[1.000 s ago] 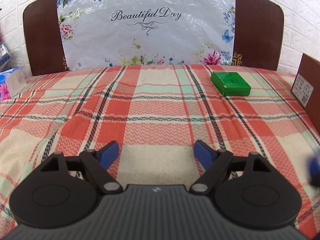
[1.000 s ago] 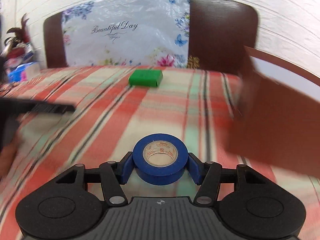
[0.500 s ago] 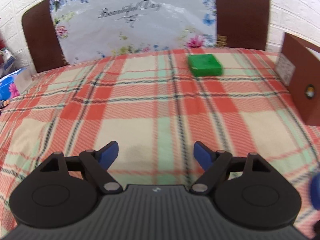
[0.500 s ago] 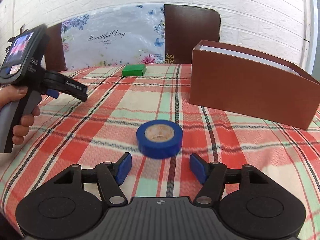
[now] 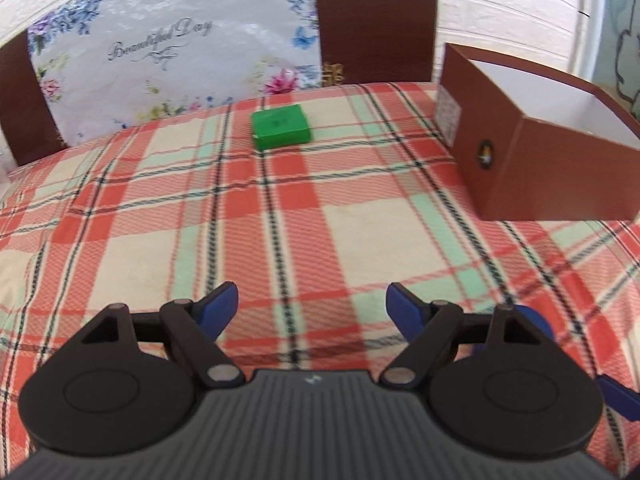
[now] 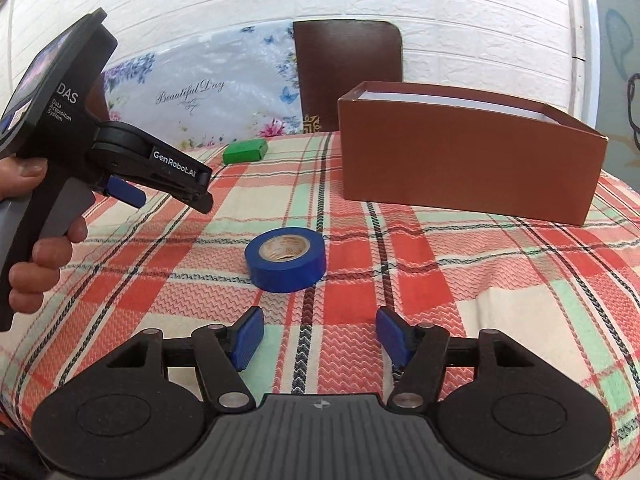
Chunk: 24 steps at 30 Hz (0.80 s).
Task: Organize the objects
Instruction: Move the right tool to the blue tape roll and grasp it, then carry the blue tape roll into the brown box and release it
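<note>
Risk first: the blue roll of tape [image 6: 285,259] lies flat on the plaid-cloth desk [image 6: 460,280], apart from both grippers, so any pick has to start over. Its round side could slip out of the pads if the right gripper [image 6: 318,338] closes off-centre, and the soft cloth could bunch under the fingers. The open brown cardboard box [image 6: 468,164] has a tall near wall; a low carry would probably clip it. The left gripper [image 5: 312,308] sits close on the left side and could get in the way of a right-hand move.

Right gripper: jaws spread wide, holding nothing, touching nothing, tape just ahead of the fingertips towards the desk middle. Left gripper: also wide apart, empty, above bare cloth. Small flat green box [image 5: 280,126] rests near the far edge of the desk, well apart from the tape; brown box at the far right side.
</note>
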{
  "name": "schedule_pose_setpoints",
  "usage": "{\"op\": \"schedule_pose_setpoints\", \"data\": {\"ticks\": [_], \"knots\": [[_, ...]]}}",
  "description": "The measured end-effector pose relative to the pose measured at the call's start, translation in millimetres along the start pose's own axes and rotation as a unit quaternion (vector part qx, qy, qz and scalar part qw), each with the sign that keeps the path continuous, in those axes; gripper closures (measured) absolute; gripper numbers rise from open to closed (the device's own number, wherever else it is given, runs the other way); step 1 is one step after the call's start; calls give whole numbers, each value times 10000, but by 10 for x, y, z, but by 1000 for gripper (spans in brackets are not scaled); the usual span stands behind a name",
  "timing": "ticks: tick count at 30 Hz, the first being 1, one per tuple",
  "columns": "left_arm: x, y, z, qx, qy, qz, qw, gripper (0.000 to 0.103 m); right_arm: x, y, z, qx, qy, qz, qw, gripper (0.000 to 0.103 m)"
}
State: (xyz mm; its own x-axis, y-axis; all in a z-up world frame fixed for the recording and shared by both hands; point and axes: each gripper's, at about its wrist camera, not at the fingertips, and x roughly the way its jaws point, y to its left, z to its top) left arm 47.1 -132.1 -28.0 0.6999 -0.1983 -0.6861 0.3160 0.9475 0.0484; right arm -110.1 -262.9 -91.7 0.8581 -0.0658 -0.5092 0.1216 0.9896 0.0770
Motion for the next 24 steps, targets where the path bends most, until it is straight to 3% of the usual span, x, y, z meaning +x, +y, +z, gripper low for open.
{"op": "schedule_pose_setpoints", "data": {"ticks": [1, 3, 5, 9, 14, 21, 23, 24], "knots": [[-11, -13, 5, -21, 38, -58, 10000, 22, 0, 3, 1, -3, -18, -7, 10000, 45], [-54, -31, 15, -105, 160, -284, 9994, 36, 4, -11, 3, -3, -50, 0, 10000, 45], [-99, -61, 10, -199, 320, -603, 9975, 41, 13, -18, 5, -2, -83, 10, 10000, 46], [-189, -191, -12, -216, 489, -1158, 9918, 41, 48, -2, 14, -92, -139, 1, 9999, 47], [-147, -349, -9, -113, 676, -1462, 9869, 41, 124, 77, 45, -314, -129, 36, 9994, 47], [88, -439, -96, -92, 1086, -1305, 9854, 51, 310, 148, 154, -556, -13, 191, 9983, 46], [75, -562, -146, 245, 938, -1186, 9882, 61, 374, 197, 178, -646, 10, 243, 9976, 45], [71, -611, -160, 339, 906, -1198, 9881, 72, 397, 226, 179, -730, 0, 263, 9970, 49]]}}
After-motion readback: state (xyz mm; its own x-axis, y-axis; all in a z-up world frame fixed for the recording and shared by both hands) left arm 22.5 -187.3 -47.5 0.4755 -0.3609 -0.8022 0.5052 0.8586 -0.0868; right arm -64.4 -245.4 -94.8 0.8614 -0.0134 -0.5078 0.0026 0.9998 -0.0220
